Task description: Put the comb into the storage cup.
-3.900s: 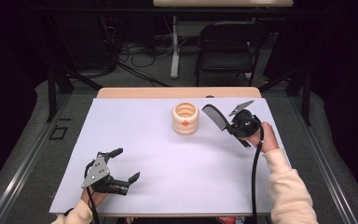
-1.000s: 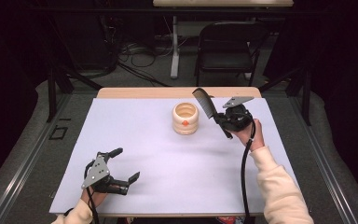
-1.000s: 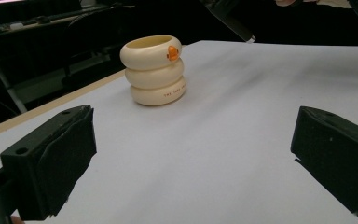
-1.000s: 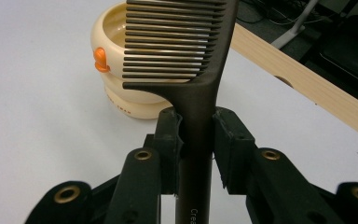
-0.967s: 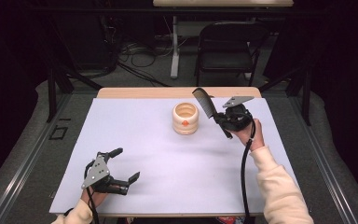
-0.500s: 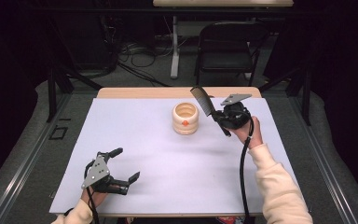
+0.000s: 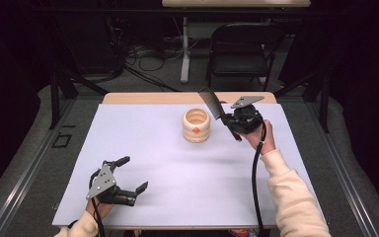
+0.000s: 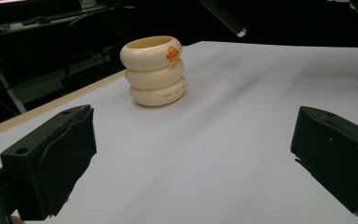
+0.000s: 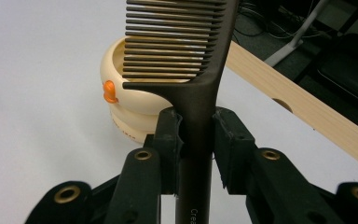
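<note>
**Comb held above the cup, ready to go in**

High view: the right gripper (image 7: 225,118) holds one dark comb (image 7: 210,102) near the far edge of the table (image 7: 143,123), just beside the one cream cup (image 7: 196,125); the left gripper (image 7: 131,174) rests near the near left corner, jaws wide apart and empty.

Left gripper view: one cup (image 8: 154,70) stands upright on the white surface, well apart from the open jaws.

Right gripper view: the jaws are clamped on the comb's handle (image 9: 200,116), teeth over the cup (image 9: 130,112); I judge the carrying step is nearly done; next, the comb must tip upright and descend into the opening.
</note>
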Motion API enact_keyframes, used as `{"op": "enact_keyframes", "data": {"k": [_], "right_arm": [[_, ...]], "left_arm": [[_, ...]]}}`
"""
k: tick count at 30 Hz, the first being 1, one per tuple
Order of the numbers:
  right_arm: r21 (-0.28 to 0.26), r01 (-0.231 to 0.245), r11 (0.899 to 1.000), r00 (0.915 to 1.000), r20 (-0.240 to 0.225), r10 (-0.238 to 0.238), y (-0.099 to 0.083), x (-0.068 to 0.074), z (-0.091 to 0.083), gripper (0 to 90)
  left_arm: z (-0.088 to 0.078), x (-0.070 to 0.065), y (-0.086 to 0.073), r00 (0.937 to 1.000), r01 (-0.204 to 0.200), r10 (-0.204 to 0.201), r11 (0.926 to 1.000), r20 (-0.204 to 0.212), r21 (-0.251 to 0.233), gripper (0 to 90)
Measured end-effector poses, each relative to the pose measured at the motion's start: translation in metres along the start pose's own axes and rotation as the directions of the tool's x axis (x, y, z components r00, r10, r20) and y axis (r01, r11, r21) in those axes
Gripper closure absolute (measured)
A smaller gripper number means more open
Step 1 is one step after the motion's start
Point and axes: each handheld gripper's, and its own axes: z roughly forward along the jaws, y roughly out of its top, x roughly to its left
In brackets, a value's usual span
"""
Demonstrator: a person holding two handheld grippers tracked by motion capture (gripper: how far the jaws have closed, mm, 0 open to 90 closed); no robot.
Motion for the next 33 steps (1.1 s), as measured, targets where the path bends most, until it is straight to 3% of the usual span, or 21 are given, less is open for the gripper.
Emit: {"op": "enact_keyframes", "data": {"k": [33], "right_arm": [[-0.050, -0.004, 0.999, 1.0000, -0.001, 0.004, 0.015, 0.002, -0.001, 72.3]], "left_arm": [[-0.001, 0.000, 0.000, 1.0000, 0.002, -0.002, 1.0000, -0.002, -0.004, 0.2]]}}
